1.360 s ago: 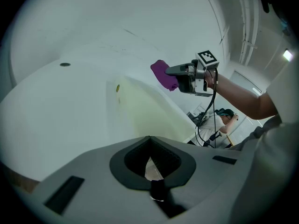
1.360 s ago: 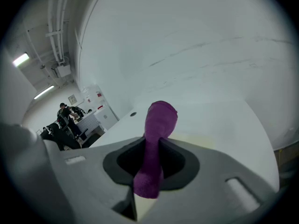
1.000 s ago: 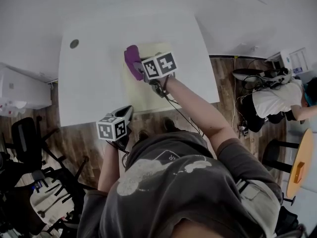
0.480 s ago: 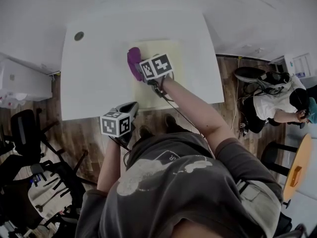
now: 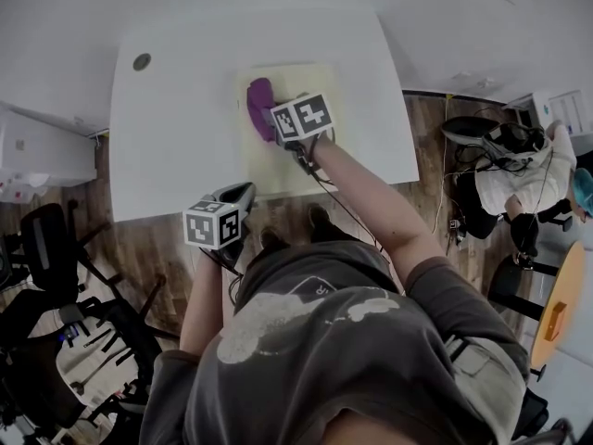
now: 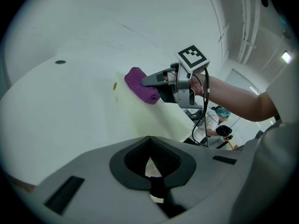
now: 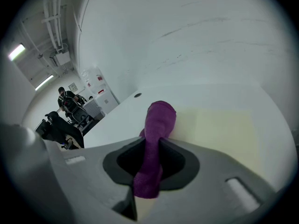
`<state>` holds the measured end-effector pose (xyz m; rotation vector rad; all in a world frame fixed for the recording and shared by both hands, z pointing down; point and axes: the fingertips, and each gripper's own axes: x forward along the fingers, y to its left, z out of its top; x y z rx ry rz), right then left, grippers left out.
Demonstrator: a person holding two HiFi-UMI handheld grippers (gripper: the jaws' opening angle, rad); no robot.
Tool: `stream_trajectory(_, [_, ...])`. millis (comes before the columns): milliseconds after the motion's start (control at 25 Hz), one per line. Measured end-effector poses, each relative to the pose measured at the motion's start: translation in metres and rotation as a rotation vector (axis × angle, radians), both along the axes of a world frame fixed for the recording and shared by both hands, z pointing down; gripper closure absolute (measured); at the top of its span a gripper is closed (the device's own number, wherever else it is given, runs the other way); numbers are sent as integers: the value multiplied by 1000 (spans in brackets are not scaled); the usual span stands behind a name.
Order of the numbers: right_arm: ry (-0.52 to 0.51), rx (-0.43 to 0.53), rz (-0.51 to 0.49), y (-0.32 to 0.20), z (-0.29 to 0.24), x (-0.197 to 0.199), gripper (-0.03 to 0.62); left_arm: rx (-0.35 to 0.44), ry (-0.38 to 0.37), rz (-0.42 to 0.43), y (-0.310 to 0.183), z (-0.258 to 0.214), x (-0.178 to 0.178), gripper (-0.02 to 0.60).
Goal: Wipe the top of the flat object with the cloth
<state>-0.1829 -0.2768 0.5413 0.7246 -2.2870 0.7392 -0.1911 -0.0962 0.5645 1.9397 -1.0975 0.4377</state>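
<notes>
A pale yellow flat sheet (image 5: 283, 170) lies on the white table (image 5: 167, 137). A rolled purple cloth (image 5: 259, 105) rests on the sheet's far left part, and my right gripper (image 5: 271, 123) is shut on it. In the right gripper view the cloth (image 7: 159, 120) runs out between the jaws of the right gripper (image 7: 156, 141) onto the sheet (image 7: 219, 129). The left gripper view shows the cloth (image 6: 141, 84) and the right gripper (image 6: 149, 80) from the side. My left gripper (image 5: 236, 197) hangs at the table's near edge, left of the sheet, shut (image 6: 150, 160) with nothing held.
A round hole (image 5: 141, 61) sits in the table's far left corner. A white cabinet (image 5: 37, 156) and black office chairs (image 5: 46, 248) stand to the left. A person (image 5: 519, 184) bends over on the floor at right, near a round orange table (image 5: 561, 304).
The right gripper has slid the cloth a little rightward and farther, from the sheet's left edge onto the sheet. The left gripper has stayed at the table's near edge.
</notes>
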Motion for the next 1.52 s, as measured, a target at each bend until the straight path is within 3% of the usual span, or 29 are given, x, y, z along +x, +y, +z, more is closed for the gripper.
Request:
stream_trajectory(960, [25,18,197,-19,5,127,519,10,-120,19,4,-1,1,581])
stream_trajectory(1520, [9,-15,323,-24,1,170,519,4,-119,36,2,1,5,581])
